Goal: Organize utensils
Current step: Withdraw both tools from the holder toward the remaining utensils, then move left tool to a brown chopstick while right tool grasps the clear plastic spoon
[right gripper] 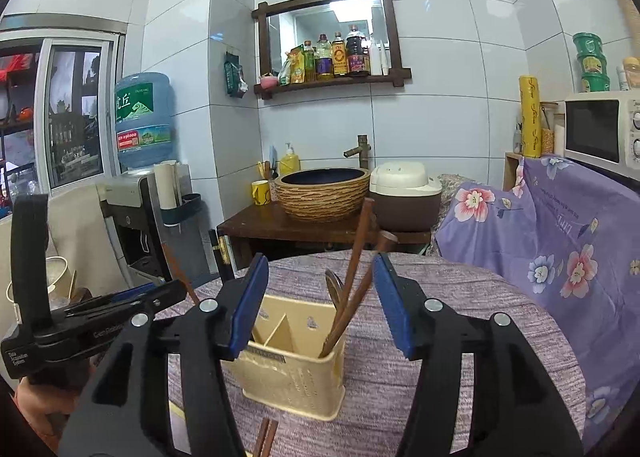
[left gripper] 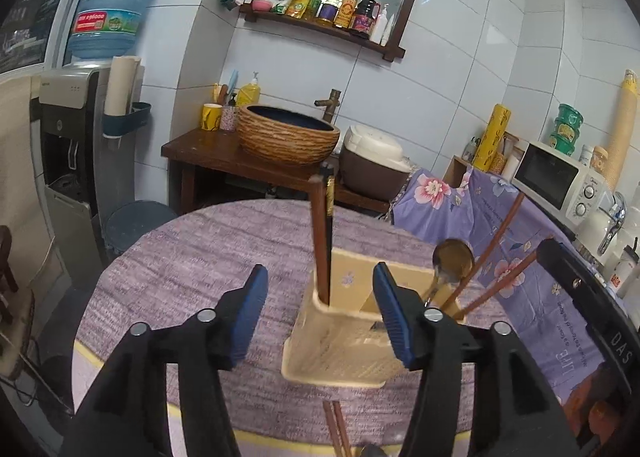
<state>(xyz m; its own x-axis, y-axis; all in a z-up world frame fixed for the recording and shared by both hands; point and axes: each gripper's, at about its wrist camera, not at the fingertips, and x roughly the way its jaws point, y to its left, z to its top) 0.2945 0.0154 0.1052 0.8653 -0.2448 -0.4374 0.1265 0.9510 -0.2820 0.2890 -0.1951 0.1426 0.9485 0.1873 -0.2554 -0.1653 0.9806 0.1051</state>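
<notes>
A cream plastic utensil holder (left gripper: 344,341) (right gripper: 296,373) stands on the round table's purple cloth (left gripper: 180,265). One dark and one brown chopstick (left gripper: 322,241) stand upright in its left compartment. A metal spoon (left gripper: 452,261) (right gripper: 334,285) and two brown chopsticks (left gripper: 496,249) (right gripper: 356,257) lean in the right one. My left gripper (left gripper: 320,313) is open just before the holder, nothing pressed between its blue pads. My right gripper (right gripper: 320,305) is open too, empty, facing the holder. Two loose brown chopsticks (left gripper: 338,433) (right gripper: 266,437) lie on the cloth under the grippers.
Behind the table are a wooden stand with a woven basin (right gripper: 322,193) and a rice cooker (right gripper: 404,193). A floral purple cloth (right gripper: 560,241) covers the counter at right, under a microwave (right gripper: 600,129). A water dispenser (left gripper: 72,145) stands at left.
</notes>
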